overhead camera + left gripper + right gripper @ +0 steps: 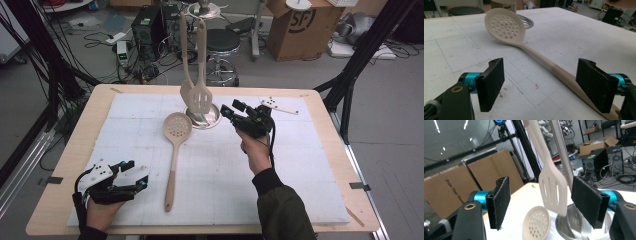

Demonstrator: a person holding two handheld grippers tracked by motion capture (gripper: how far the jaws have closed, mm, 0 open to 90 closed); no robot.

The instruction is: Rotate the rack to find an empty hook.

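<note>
- The slotted turner is seen hanging upright with its blade down over the metal base of a rack, near the middle of the desk's far edge; a second utensil hangs just beside it, on its left.
- In the right gripper view the slotted turner is framed between the two pads, closer to the right pad; whether it is touched cannot be told.
- The right gripper is held just to the right of the metal base, its jaws spread apart and nothing gripped.
- The skimmer is laid flat on the white mat, its perforated bowl beside the metal base and its handle run toward the desk's near edge.
- The left gripper is rested near the desk's near left corner, jaws wide apart and empty, just left of the skimmer's handle end.
- In the left gripper view the skimmer handle is seen passing behind the right pad.
- Open mat is left between the skimmer and the right edge, broken by the person's right forearm.
- A white plate is laid near the far right corner.
</note>
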